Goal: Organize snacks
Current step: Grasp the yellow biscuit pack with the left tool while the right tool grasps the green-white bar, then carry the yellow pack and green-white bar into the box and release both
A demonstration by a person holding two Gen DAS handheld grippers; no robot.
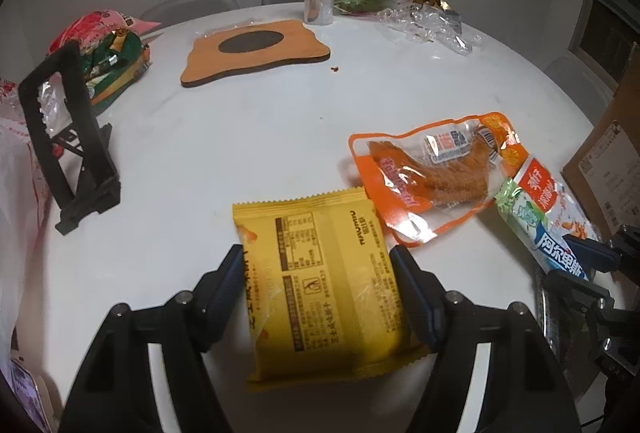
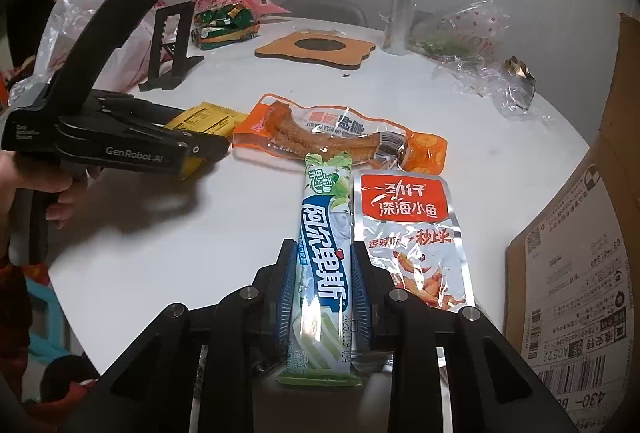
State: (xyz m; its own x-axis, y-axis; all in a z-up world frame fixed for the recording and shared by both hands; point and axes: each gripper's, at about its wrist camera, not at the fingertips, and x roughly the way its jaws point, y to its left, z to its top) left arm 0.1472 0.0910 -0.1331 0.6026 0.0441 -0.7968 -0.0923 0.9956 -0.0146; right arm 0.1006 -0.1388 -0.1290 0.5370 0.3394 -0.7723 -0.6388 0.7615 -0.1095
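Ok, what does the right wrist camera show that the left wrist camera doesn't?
Only the right wrist view shows the right gripper shut on the green and blue candy stick, the whole silver fish snack pouch, and the hand holding the left gripper.

Only the left wrist view shows the left gripper straddling the yellow biscuit packet, with its printed back readable.

Both show the orange snack pouch, wooden coaster, black stand and cardboard box.

Yellow packet [image 1: 324, 281], orange pouch [image 1: 432, 173], blue-green-white candy stick [image 2: 324, 257], white table [image 1: 240, 153].
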